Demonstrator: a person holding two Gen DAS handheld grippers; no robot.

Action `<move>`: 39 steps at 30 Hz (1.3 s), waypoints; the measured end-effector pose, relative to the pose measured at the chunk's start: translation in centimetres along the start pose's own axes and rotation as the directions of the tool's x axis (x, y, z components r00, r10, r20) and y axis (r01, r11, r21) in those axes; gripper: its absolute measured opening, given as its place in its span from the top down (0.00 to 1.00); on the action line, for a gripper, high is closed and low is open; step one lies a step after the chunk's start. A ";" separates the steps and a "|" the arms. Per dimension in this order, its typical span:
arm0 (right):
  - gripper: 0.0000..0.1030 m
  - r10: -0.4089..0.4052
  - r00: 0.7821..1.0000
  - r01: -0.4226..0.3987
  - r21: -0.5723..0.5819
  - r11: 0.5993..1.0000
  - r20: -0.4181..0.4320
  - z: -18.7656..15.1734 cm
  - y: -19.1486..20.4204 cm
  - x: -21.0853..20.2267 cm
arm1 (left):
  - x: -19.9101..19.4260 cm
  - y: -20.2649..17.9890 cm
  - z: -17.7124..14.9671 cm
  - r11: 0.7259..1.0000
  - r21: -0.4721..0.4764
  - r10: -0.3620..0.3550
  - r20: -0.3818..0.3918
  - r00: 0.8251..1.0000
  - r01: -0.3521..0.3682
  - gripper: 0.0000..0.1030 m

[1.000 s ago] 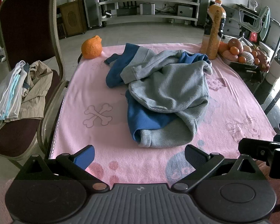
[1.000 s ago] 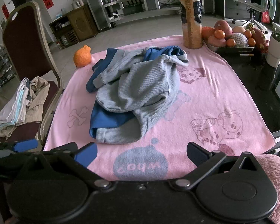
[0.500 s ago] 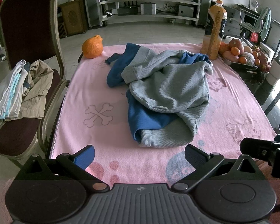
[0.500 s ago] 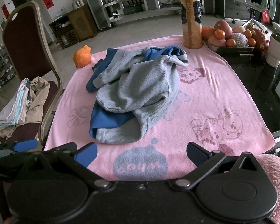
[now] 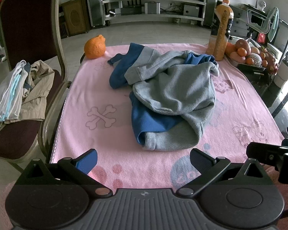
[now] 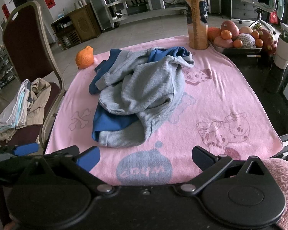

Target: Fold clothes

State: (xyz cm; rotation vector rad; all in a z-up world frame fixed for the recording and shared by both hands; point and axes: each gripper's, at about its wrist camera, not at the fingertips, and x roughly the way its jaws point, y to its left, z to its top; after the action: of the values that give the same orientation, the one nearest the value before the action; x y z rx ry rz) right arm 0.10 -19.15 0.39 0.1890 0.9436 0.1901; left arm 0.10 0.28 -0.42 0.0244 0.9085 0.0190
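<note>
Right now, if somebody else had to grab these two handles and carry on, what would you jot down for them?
Left tool: open, holding nothing, hovering at the near edge of the pink blanket.
Right tool: open, empty too, beside it at the same edge.
Grey and blue sweatshirt: crumpled in a heap mid-blanket, touched by neither tool.
Chair on the left holds a stack of clothes; whether that is finished work I cannot tell.
Done: nothing on this garment.
Left: spread it flat, then fold it.
Mind the juice bottle and orange fruit at the far edge.
</note>
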 end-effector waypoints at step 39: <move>0.00 0.058 0.973 -0.067 0.032 0.997 0.223 11.0 -3.6 4.0 | 9.0 5.3 5.8 0.993 -0.096 0.071 -0.043 0.997 -0.075 0.05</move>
State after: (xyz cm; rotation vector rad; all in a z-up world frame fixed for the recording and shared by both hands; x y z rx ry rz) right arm 11.62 -22.52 2.63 0.2712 0.7197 0.2036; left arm 10.21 5.71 -3.79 -0.0338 0.9451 0.1325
